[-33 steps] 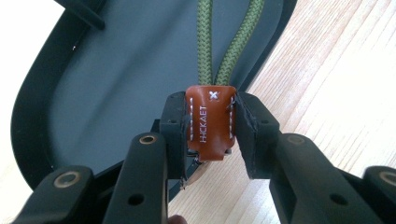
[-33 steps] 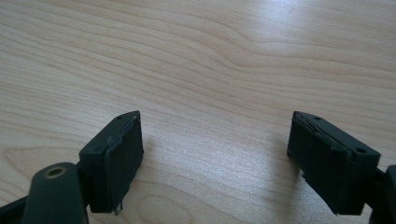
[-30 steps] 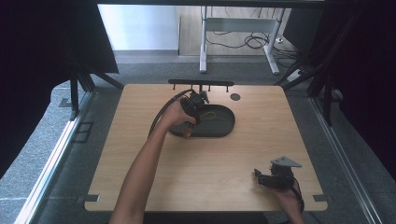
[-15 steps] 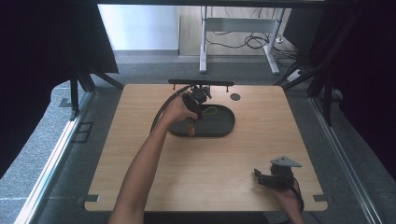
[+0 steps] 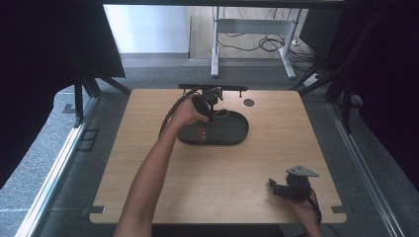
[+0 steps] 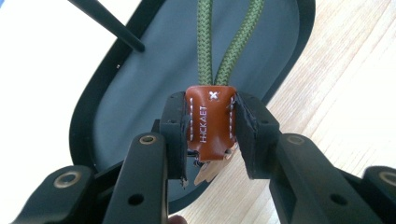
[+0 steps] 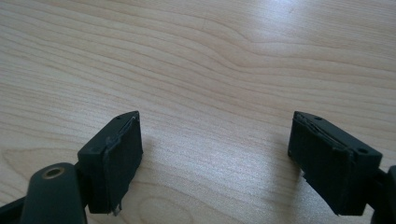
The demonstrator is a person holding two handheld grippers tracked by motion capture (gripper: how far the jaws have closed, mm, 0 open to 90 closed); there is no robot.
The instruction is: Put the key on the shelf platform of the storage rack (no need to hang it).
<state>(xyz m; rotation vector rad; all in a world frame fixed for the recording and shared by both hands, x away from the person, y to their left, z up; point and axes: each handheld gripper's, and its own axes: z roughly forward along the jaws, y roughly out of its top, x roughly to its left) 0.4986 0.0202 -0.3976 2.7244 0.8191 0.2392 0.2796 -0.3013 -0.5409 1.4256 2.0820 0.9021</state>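
The left tool (image 6: 211, 135) is closed on a small tan-brown stitched leather tab (image 6: 210, 123) (white lettering runs along its face, with a white cross stitch near its upper edge). Both black pads press against the tab's sides, and the tab sits upright between them. Two strands of olive-green braided cord (image 6: 205, 42) leave the top of the tab and run away from the tool, side by side, over the tray floor. A pale, light-coloured piece shows just under the tab, between the pads; what it is cannot be told.

Behind and below the held tab lies a dark grey oval tray with a raised black rim (image 6: 86, 116). In the high view the left tool (image 5: 201, 118) hangs over the left part of this tray (image 5: 237, 140), the tab (image 5: 201, 133) shows as a small brown spot beneath the person's left hand (image 5: 188, 112), and a loop of the cord (image 5: 221, 113) lies at the tray's far edge. The tray rests on the far half of the light wooden surface (image 5: 148, 163), near its middle.

The right tool (image 7: 215, 158) stands wide open with nothing between its pads; bare wood grain shows in the gap. In the high view it (image 5: 272, 185) sits low at the near right corner of the surface, well apart from the tray, with its grey three-cornered plate on top.

A black bar (image 5: 190, 87) lies along the far edge of the surface, and a small dark round disc (image 5: 249, 102) sits to the right of it.
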